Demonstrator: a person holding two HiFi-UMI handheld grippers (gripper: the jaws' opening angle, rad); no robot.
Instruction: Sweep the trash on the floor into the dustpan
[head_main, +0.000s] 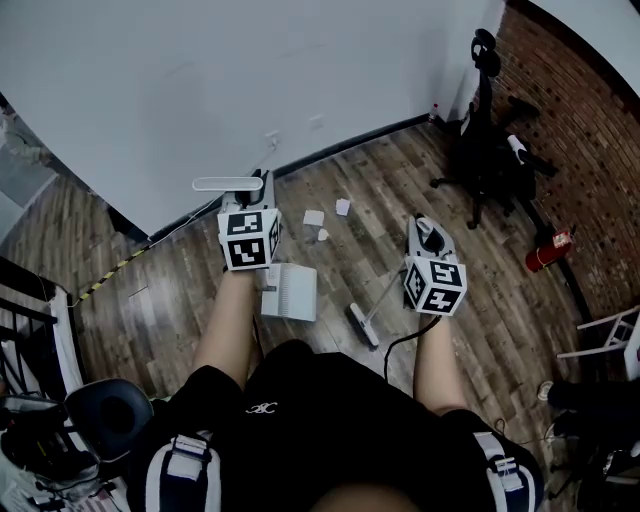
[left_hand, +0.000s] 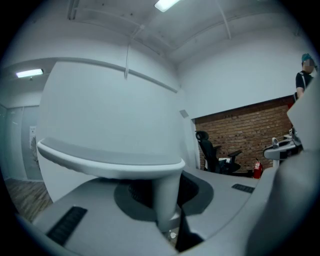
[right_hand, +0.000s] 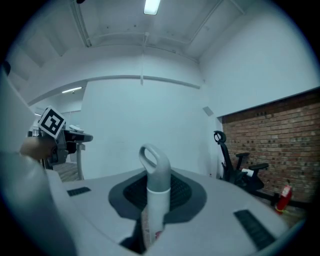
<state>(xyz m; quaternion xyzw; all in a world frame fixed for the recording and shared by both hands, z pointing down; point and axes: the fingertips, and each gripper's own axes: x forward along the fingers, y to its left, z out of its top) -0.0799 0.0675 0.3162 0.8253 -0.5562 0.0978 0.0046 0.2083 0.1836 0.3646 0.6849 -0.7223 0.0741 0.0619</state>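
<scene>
Trash (head_main: 313, 217) lies on the floor (head_main: 170, 290) near the wall (head_main: 300, 60): three pale scraps close together, just beyond the dustpan (head_main: 290, 291). The left gripper (head_main: 258, 196) is clamped on the dustpan's upright handle (left_hand: 165, 200), its jaws pressed against the stem just under the T-shaped top bar. The right gripper (head_main: 428, 235) is pinched on the broom (right_hand: 157, 185) a little below the looped end of its shaft. The broom head (head_main: 362, 326) rests on the floor beside the dustpan, on the person's side of it, well apart from the scraps. I cannot tell which way the pan's mouth faces.

No scrap looks to be in the pan yet, so the sweep seems not yet begun. To do it well, the broom head should probably be carried past the scraps and set down between them and the wall, then drawn back toward the pan. The pan's lip wants to sit flat on the boards, mouth toward the scraps, and held steady. Paper this light will likely skid or flip, so short, low strokes suit better than one long pull.
</scene>
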